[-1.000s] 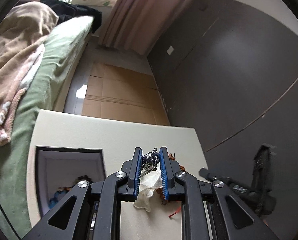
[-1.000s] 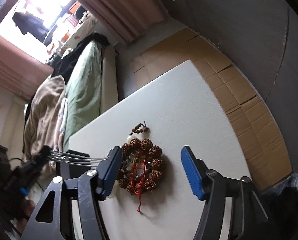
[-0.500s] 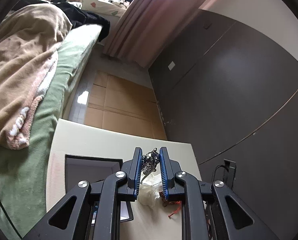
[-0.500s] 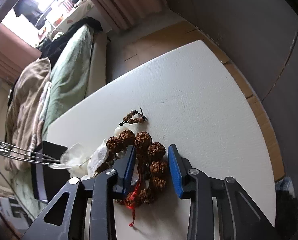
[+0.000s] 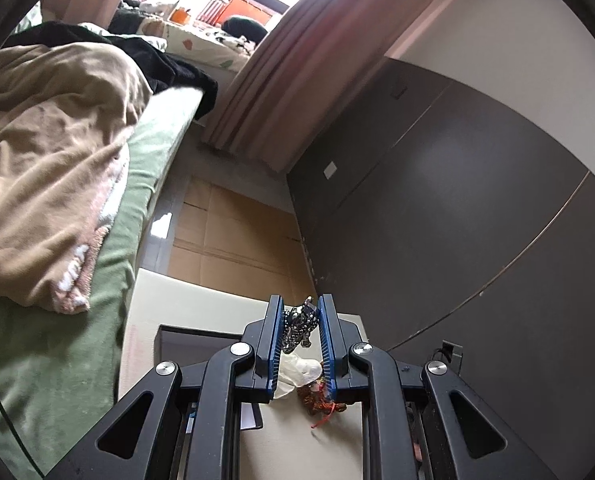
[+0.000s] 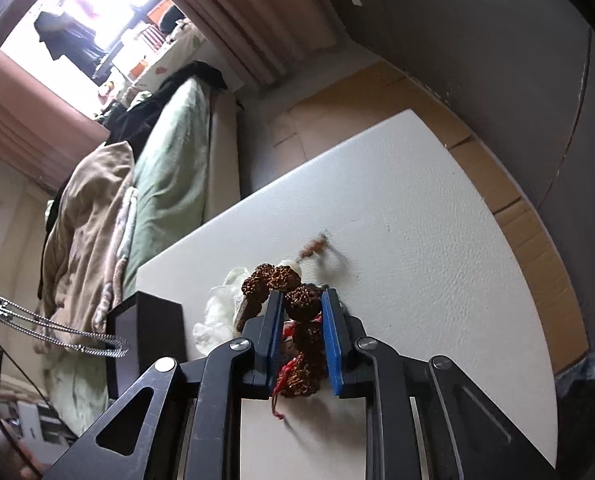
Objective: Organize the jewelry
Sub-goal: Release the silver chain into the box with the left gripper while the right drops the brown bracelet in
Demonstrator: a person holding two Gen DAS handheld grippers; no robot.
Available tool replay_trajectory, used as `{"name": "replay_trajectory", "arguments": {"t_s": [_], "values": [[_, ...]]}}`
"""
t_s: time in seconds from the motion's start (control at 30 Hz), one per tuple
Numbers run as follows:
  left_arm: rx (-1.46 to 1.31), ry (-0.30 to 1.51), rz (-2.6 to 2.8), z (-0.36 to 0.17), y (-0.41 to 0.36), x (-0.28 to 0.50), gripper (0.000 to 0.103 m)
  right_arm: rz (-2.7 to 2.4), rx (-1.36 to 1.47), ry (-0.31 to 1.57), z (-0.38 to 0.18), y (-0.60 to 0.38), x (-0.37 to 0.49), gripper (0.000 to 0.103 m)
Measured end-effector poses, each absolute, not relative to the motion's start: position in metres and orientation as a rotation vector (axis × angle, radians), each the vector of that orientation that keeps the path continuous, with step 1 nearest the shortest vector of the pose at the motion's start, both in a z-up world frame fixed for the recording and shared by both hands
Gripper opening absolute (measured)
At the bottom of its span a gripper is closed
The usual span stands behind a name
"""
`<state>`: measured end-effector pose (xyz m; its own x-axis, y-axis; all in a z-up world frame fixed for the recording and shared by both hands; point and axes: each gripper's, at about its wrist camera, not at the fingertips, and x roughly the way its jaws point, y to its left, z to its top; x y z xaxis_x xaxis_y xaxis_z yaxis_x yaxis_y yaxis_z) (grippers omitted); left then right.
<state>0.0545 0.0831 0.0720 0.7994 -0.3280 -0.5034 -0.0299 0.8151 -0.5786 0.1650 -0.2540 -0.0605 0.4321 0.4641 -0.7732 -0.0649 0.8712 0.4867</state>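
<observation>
My left gripper (image 5: 300,310) is shut on a silver chain necklace (image 5: 297,326), held high above the white table (image 5: 185,304). The chain hangs in loops at the left of the right wrist view (image 6: 57,326). My right gripper (image 6: 302,300) is shut on a brown bead bracelet (image 6: 297,308) with a red cord and holds it just above the table (image 6: 417,280). The bracelet also shows below in the left wrist view (image 5: 317,394). A black open jewelry box (image 6: 149,332) stands at the table's left; it also shows in the left wrist view (image 5: 193,338).
A crumpled clear plastic bag (image 6: 217,312) lies between the box and the bracelet. A bed with a green sheet and tan blanket (image 5: 57,184) runs along the left. Cardboard (image 5: 233,240) covers the floor beyond the table. A dark wall (image 5: 457,220) stands at the right.
My right gripper closed on the bead bracelet and lifted it slightly. My left gripper rose higher with the chain, and the table dropped lower in its view.
</observation>
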Motion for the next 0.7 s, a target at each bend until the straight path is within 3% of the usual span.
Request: {"name": "replay_trajectory", "arguments": {"t_s": [0.7], "values": [[-0.627,0.683,-0.155,0.048,0.094,0.051,0.018,0.575,0.564,0.926,-0.01,-0.235,0.126,0.02]]}}
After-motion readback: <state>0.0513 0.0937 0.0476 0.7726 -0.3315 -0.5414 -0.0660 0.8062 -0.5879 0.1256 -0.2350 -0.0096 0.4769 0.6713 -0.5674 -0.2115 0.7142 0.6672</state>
